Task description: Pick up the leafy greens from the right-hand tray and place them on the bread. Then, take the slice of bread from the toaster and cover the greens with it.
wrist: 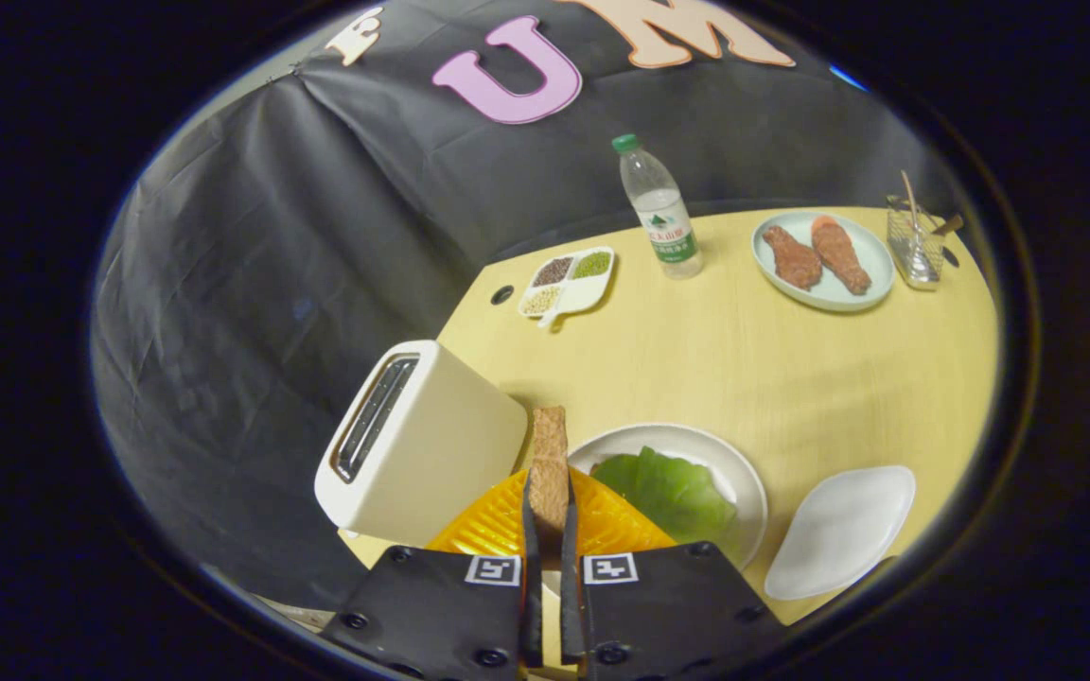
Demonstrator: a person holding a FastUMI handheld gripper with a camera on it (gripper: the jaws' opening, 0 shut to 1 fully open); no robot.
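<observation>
My gripper (550,511) is shut on a slice of bread (550,459), held edge-on and upright between both fingers, lifted above the table. Just right of it, a round white plate (744,473) carries the leafy greens (673,492); whatever lies under the greens is hidden. The cream toaster (422,440) stands to the left of the fingers, its slot (375,416) dark and open on top. An orange ribbed part of the gripper (498,525) spreads behind the fingers.
An oblong white tray (843,530) sits right of the plate. Farther back on the yellow table (791,369) stand a water bottle (660,208), a divided dish of beans (569,279), a plate with two pieces of meat (824,255) and a glass with utensils (914,241).
</observation>
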